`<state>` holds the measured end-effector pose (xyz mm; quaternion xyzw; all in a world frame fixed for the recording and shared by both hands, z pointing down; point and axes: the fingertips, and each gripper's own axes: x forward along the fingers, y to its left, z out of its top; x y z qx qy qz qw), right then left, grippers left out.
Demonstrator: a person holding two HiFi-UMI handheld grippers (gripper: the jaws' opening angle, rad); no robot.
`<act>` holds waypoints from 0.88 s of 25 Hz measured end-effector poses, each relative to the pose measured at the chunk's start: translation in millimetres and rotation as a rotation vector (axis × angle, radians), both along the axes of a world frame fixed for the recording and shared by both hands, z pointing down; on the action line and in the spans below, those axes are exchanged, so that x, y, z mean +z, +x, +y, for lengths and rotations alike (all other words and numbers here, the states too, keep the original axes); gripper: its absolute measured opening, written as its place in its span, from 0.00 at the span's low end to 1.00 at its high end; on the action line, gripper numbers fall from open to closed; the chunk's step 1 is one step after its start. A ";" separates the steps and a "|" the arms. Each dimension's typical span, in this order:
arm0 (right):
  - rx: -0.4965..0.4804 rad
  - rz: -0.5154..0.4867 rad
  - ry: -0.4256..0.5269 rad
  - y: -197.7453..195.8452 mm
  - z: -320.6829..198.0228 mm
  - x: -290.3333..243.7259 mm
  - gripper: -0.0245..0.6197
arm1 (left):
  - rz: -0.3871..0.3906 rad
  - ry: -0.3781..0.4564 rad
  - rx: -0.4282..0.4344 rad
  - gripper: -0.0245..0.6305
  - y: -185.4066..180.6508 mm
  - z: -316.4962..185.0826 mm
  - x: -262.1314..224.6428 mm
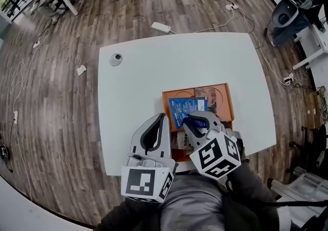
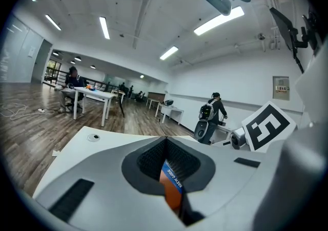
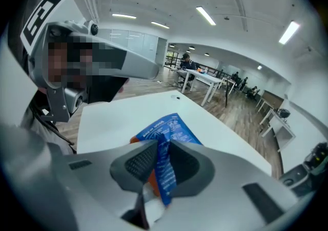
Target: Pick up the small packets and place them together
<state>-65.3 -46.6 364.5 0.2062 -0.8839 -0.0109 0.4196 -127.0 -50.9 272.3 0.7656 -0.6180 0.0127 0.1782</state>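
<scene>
An orange tray (image 1: 226,98) sits on the white table (image 1: 133,97), near its front edge. A blue printed packet (image 1: 185,106) lies flat in it. My right gripper (image 1: 197,119) hangs over the tray's near side, shut on a thin blue packet (image 3: 164,173) that stands edge-on between the pads; the flat blue packet (image 3: 166,126) shows just beyond. My left gripper (image 1: 163,117) hovers just left of the tray, jaws shut with nothing between them. Through the hollow behind its closed tips (image 2: 165,140) I see a blue packet (image 2: 173,176) and orange below it.
A small round grey disc (image 1: 116,59) lies at the table's far left. A white power strip (image 1: 161,27) and cables lie on the wooden floor beyond. Other white tables and a person with a backpack (image 2: 212,109) are farther off.
</scene>
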 end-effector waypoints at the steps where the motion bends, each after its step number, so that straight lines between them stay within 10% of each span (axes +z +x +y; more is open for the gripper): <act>1: 0.001 0.009 -0.011 -2.7 -3.7 4.1 0.15 | 0.002 -0.007 0.000 0.04 -3.6 -3.9 2.8; 22: 0.063 -0.073 -0.038 4.5 1.3 7.6 0.36 | -0.013 -0.052 0.014 0.04 -3.4 6.4 18.4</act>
